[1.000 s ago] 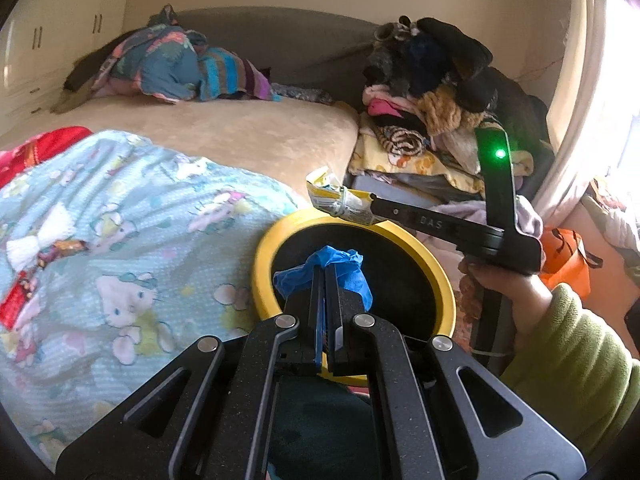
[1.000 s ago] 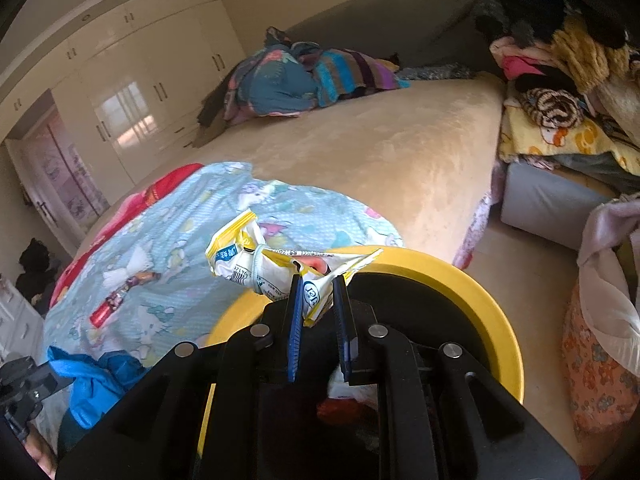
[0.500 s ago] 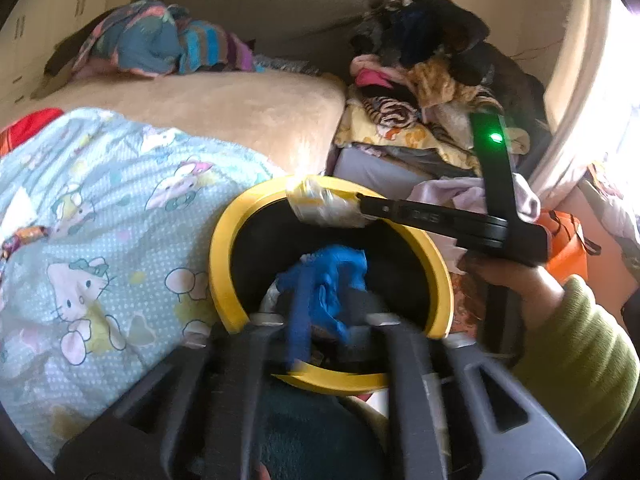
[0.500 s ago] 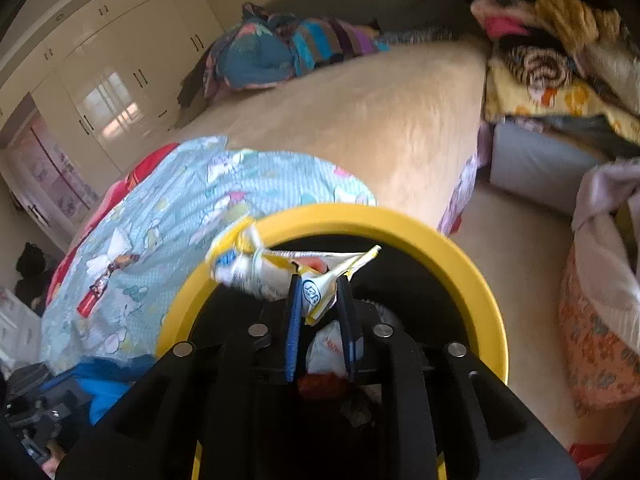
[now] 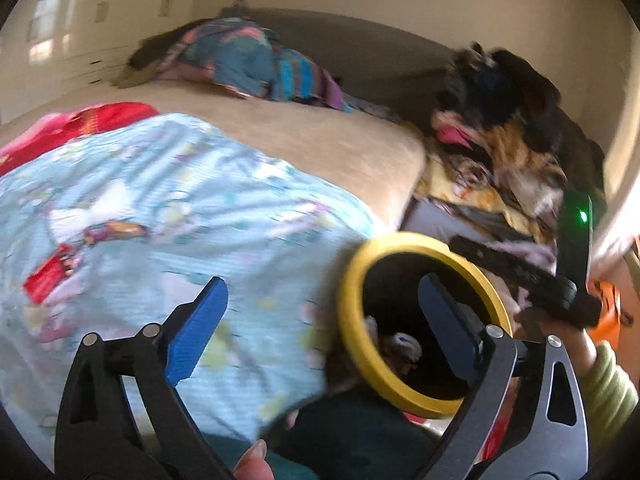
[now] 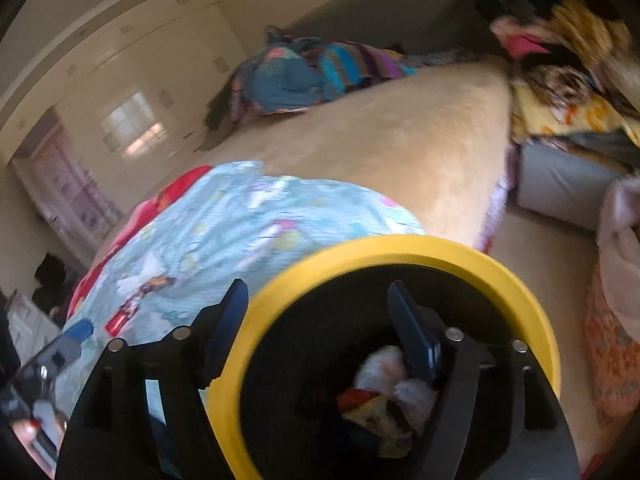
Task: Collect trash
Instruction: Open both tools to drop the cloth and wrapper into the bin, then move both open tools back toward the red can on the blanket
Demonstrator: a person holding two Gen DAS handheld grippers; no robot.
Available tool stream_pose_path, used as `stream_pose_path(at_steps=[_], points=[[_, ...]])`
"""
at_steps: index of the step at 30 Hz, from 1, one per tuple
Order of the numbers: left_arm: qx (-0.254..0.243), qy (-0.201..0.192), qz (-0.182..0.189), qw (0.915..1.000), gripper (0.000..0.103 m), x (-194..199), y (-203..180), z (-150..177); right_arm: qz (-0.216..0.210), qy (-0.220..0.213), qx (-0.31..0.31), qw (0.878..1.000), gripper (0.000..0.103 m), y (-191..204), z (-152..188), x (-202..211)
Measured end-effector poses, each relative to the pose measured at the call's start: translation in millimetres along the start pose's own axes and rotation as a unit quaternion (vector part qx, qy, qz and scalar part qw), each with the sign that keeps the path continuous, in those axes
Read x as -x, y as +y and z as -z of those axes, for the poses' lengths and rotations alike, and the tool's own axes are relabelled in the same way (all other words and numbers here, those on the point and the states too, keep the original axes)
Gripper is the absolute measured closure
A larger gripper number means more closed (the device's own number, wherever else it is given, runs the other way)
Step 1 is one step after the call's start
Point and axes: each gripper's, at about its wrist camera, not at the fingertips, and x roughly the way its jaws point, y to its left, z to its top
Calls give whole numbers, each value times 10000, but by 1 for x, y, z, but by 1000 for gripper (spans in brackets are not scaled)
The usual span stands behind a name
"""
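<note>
**Bedside trash collection: both claws released over the bin**

Item 1. Left gripper (image 5: 320,312): blue pads spread wide apart, nothing between them. Its jaws have just been opening. One pad sits over the blue quilt, the other over the mouth of the bin. A fingertip (image 5: 252,460) of the person shows at the lower edge of the left wrist view.

Item 2. Right gripper (image 6: 316,320): jaws parted and empty, having just been opening. The left pad lies outside the bin's rim, the right pad above its dark interior. In the left wrist view this tool shows as a black bar with a green light, held by a hand (image 5: 560,332) in a green sleeve (image 5: 608,388).

Item 3. Bin (image 6: 400,248): round, yellow rim, black inside, standing on the floor just beside the bed's corner.

Item 4. Trash (image 6: 384,396): crumpled wrappers, white, red and yellow, lying at the bottom of the bin. Details blurred.

Item 5. Quilt (image 5: 180,200): pale blue with cartoon print, spread on the bed (image 6: 380,148). A small red packet (image 5: 48,276) lies on it, well apart from the bin.

Item 6. Heap of clothes (image 5: 500,132): piled beyond the bin against the wall.
</note>
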Motion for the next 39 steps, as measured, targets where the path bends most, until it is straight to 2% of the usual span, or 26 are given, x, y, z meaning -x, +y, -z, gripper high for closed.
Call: stream_pose_path(at_steps=[5,9,19,23,30,32,34,38,39], points=[[476,-260,-239,9982,13,20,40,-12,-317,194,582,9976,29,52,-3,-26],[614,-460,-622,9951,12,33,72,-17,-530,279,933,9938,29,90,-4,-44],[1124,-611,-1158,9850,12,57,143,-10,-973,373,1758,9789,25,179,-3,-81],[1181,-587,-1315,9825,12,63,165,-7,-1068,406,2084,9713,24,207,-1,-98],[1147,-225,-1657,9792,13,55,204,5,-1142,639,2688,9543,24,249,0,-147],[1133,-115,-1702,9788,21,50,213,7,-1091,735,2863,9491,25,258,2,-162],[1118,15,-1736,9784,30,44,222,9,-1028,901,2992,9443,32,266,4,-184],[1163,254,-1663,9789,60,32,239,13,-899,1151,3166,9373,41,276,12,-217],[1171,310,-1677,9784,64,28,242,13,-854,1232,3229,9345,45,279,14,-226]])
